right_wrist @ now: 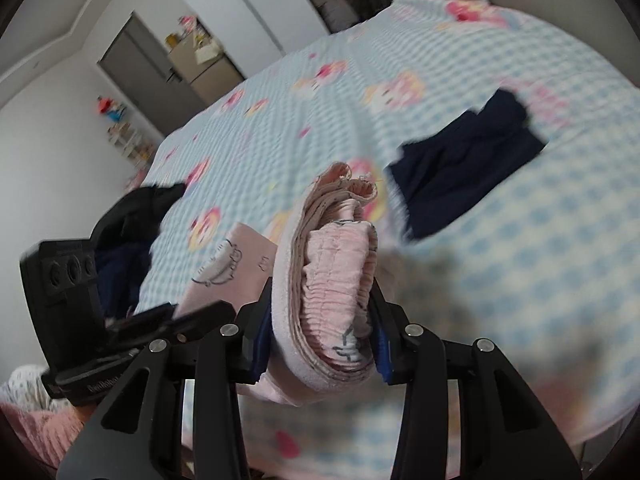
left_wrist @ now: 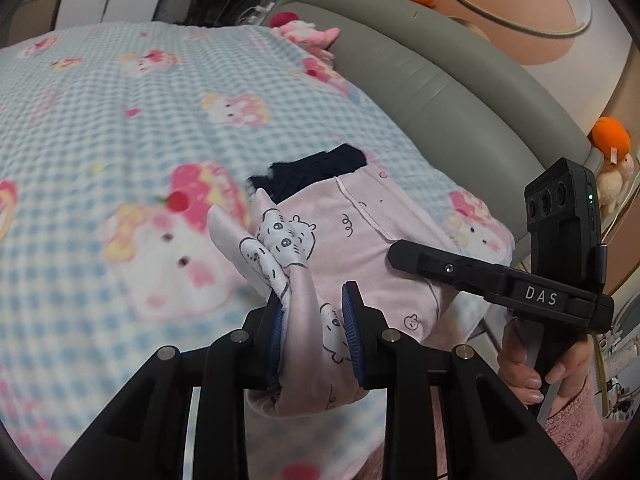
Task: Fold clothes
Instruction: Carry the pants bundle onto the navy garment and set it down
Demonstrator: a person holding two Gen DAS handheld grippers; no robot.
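A pink garment with cartoon bear prints point(left_wrist: 360, 232) hangs between both grippers above the bed. My left gripper point(left_wrist: 314, 312) is shut on one bunched end of it. My right gripper point(right_wrist: 320, 320) is shut on the gathered elastic waistband of the same pink garment point(right_wrist: 336, 280), several layers thick. The right gripper also shows in the left wrist view point(left_wrist: 404, 258), at the garment's far edge. A folded dark navy garment point(right_wrist: 464, 164) lies flat on the bed beyond; it also shows in the left wrist view point(left_wrist: 312, 174), partly hidden behind the pink cloth.
The bed has a blue-checked cover with pink cartoon prints point(left_wrist: 120, 120). A grey padded headboard point(left_wrist: 440, 80) runs along the right. A heap of dark clothes point(right_wrist: 136, 216) lies at the bed's left edge. Plush toys point(left_wrist: 308, 32) sit at the far corner.
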